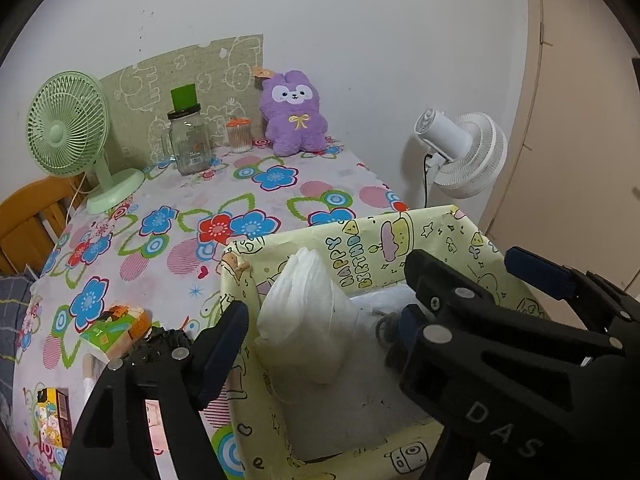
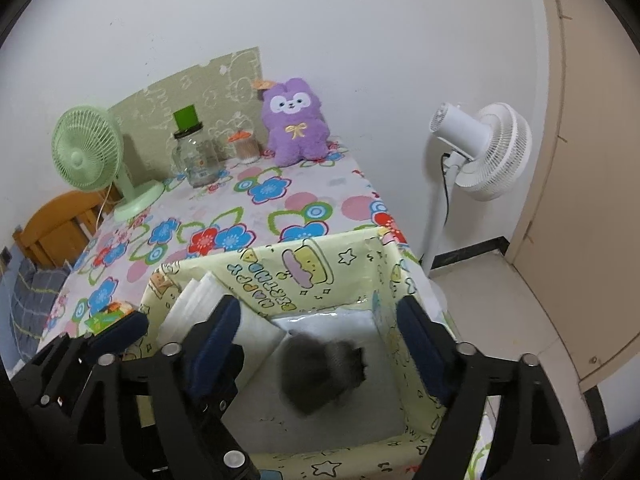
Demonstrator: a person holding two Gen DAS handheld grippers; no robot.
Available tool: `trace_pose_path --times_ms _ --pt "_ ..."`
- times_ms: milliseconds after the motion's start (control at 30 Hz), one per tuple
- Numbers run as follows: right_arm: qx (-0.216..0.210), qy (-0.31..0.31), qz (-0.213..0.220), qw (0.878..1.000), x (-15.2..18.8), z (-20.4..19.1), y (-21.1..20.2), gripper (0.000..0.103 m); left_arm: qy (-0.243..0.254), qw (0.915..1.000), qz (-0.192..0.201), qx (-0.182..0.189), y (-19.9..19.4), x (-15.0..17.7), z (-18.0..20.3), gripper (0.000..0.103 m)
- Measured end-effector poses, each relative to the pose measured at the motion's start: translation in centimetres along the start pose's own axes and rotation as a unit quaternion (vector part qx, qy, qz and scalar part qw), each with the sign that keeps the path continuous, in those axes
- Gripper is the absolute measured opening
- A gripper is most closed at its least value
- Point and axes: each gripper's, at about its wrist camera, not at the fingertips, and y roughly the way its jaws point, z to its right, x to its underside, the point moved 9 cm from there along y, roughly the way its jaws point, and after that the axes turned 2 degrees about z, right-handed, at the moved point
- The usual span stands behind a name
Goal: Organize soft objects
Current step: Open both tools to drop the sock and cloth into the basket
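Floral-clothed table [image 2: 280, 216], near edge: dark fluffy item [image 2: 324, 376] is dropped into box [image 2: 360, 252], left gripper [image 1: 324, 332] and right gripper [image 2: 320, 332] released; purple plush [image 2: 294, 124] should be fetched next.

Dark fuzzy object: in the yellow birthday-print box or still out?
In. The dark fuzzy object lies blurred on the floor of the yellow birthday-print box, between its walls.

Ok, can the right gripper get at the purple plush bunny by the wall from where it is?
Probably yes. The right gripper is open over the yellow box, nothing between its pads. The purple plush bunny sits across bare tablecloth, nothing standing between; the jar and green fan stand off to its left.
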Motion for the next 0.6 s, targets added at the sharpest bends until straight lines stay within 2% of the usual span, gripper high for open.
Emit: trace_pose_path --times_ms 133,367,600 --pt "0.005 0.000 0.003 1.000 -0.1 0.0 -0.6 0.087 -0.002 0.9999 0.010 -0.002 -0.9 -0.2 -0.3 0.090" --pt "0.008 -0.005 0.021 1.000 -0.3 -1.0 -2.4 0.095 0.005 0.9996 0.025 -0.008 -2.6 -0.6 -1.0 0.092" --pt "0.009 -0.014 0.035 0.999 -0.6 -2.2 -4.2 0.097 0.015 0.9990 0.040 -0.010 -4.3 -0.8 -1.4 0.095"
